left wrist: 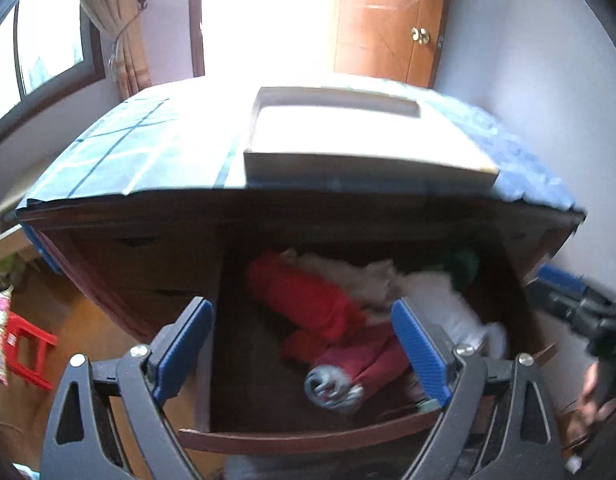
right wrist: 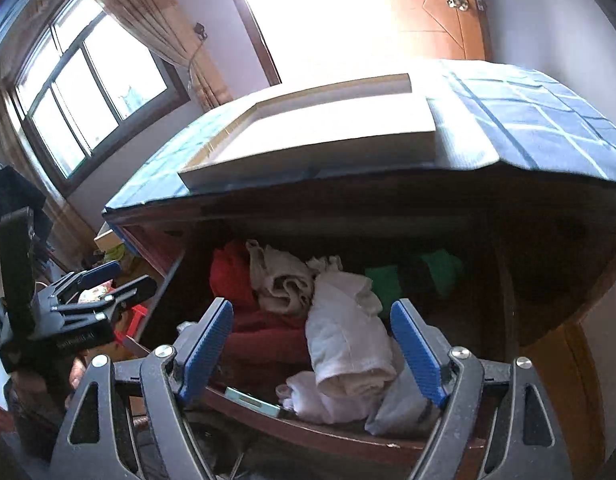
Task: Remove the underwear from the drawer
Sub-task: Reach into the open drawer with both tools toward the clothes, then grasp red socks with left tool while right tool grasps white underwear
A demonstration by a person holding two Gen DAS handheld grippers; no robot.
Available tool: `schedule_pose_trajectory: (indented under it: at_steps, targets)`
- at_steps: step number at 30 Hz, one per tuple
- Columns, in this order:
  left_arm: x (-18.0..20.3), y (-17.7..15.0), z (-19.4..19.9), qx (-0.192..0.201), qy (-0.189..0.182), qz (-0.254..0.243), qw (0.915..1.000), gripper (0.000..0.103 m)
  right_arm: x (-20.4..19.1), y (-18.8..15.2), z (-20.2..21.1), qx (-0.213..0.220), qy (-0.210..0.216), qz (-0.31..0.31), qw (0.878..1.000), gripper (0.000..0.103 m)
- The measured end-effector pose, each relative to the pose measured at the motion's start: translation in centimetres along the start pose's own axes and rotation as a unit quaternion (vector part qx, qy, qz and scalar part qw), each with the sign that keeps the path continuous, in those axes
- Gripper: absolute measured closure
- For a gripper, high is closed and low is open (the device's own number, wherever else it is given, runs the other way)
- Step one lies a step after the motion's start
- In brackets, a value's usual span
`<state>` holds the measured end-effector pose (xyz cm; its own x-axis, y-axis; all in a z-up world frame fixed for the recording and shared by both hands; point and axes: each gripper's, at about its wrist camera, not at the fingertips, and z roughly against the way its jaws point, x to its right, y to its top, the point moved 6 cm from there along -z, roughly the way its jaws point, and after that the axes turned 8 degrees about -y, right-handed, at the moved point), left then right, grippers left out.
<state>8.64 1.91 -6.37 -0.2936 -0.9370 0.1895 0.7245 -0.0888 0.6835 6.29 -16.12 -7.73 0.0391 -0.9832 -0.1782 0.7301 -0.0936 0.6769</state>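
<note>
underwear (right wrist: 347, 344) heaped in open drawer (left wrist: 308, 438) | left gripper (left wrist: 304, 352) released | right gripper (right wrist: 311, 352) released | no legible writing

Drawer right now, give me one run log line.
drawer: open | clothes: inside | left tool: open, empty | right tool: open, empty

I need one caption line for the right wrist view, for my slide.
Open right claw above the open drawer, framing a white garment beside red clothing.
</note>
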Motion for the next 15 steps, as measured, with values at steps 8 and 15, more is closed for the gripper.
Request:
schedule_pose_trajectory:
  at_steps: [8, 15]
  targets:
    - [-0.8, 1.8, -1.1, 0.010, 0.041, -0.004, 0.9991, 0.010, -0.9, 3.6, 2.7, 0.074, -0.024, 0.020, 0.997, 0.020]
    - [-2.1, -0.2, -5.8, -0.050, 0.043, 0.019, 0.9977, 0.010, 1.7, 1.5, -2.1, 0.006, -0.030, -0.026, 0.999, 0.020]
